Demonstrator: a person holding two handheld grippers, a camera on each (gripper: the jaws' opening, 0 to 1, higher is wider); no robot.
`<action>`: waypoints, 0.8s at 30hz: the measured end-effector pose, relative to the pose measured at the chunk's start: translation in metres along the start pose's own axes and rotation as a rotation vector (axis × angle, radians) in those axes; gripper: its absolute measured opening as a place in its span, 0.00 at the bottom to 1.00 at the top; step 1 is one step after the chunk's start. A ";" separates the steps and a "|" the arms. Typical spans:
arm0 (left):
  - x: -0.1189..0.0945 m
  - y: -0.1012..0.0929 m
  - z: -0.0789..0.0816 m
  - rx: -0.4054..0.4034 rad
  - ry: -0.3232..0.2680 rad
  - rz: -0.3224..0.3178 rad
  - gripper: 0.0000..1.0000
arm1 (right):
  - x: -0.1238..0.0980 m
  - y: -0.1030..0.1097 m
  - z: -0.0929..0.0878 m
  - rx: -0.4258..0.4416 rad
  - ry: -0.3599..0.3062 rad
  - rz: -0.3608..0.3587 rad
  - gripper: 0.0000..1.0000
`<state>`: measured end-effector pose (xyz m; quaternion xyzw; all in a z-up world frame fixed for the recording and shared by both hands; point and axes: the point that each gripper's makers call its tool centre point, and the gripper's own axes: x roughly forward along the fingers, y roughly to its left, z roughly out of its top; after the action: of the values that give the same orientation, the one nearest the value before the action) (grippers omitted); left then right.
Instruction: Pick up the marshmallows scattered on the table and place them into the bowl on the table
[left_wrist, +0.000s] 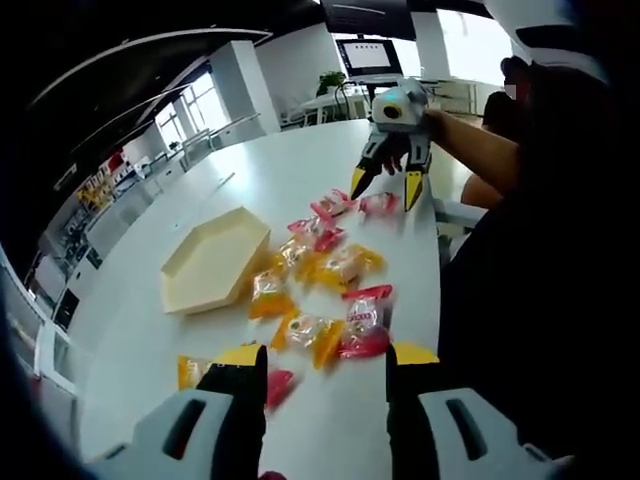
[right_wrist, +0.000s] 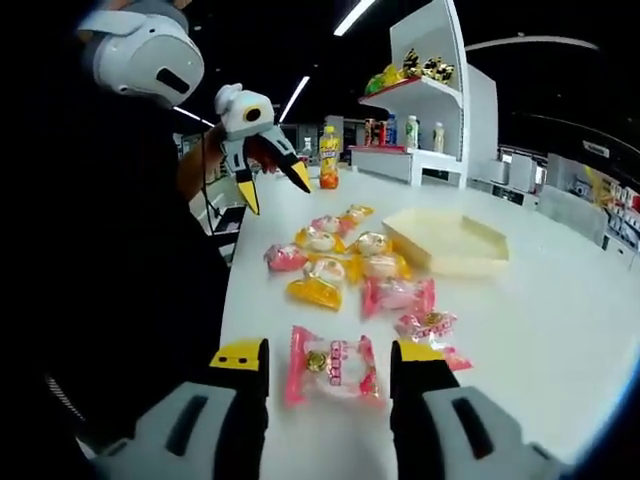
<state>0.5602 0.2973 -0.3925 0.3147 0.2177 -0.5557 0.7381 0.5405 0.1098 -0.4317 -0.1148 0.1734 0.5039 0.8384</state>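
Meanwhile both the left hand-held gripper (left_wrist: 326, 368) and right hand-held gripper (right_wrist: 328, 366) hover spread above wrapped marshmallows (right_wrist: 335, 366) beside the bowl (left_wrist: 212, 260).

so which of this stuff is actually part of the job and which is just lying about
Part of the job:
- wrapped marshmallows, pink and yellow packets scattered on the white table
- hexagonal bowl, empty
- left tool and right tool, both open

Just lying about:
- yellow bottle at the far table end
- white shelf with goods
- monitor in the background
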 end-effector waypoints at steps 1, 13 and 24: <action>0.000 0.000 0.000 0.001 0.000 0.001 0.47 | 0.000 0.000 -0.001 0.006 0.003 0.000 0.47; 0.002 -0.002 -0.001 0.004 0.006 -0.005 0.47 | 0.000 -0.002 -0.009 0.036 0.017 0.002 0.47; 0.002 -0.006 -0.001 0.010 0.001 -0.018 0.47 | 0.003 -0.004 -0.013 0.040 0.018 -0.003 0.48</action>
<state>0.5553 0.2951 -0.3959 0.3169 0.2181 -0.5633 0.7313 0.5431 0.1060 -0.4446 -0.1027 0.1911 0.4979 0.8396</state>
